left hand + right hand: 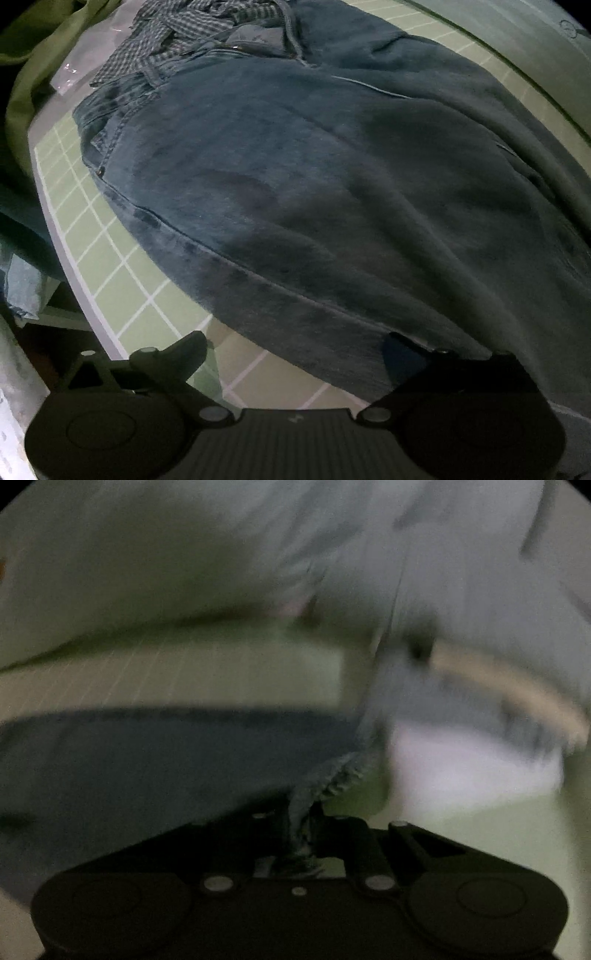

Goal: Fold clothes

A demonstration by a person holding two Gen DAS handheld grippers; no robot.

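A green mat with a white grid is covering the table, and a pair of dark blue jeans is lying spread across most of it, the waistband end toward the far left of the left wrist view. A checked shirt is sitting bunched just beyond the waistband, touching it. The left gripper is hovering at the near edge of the denim – jaws standing wide apart, one finger over bare mat, the other at the cloth's hem, nothing clamped between them. The right wrist view is heavily blurred (motion smear over everything). The right gripper is pinching a frayed denim edge between closed jaws.
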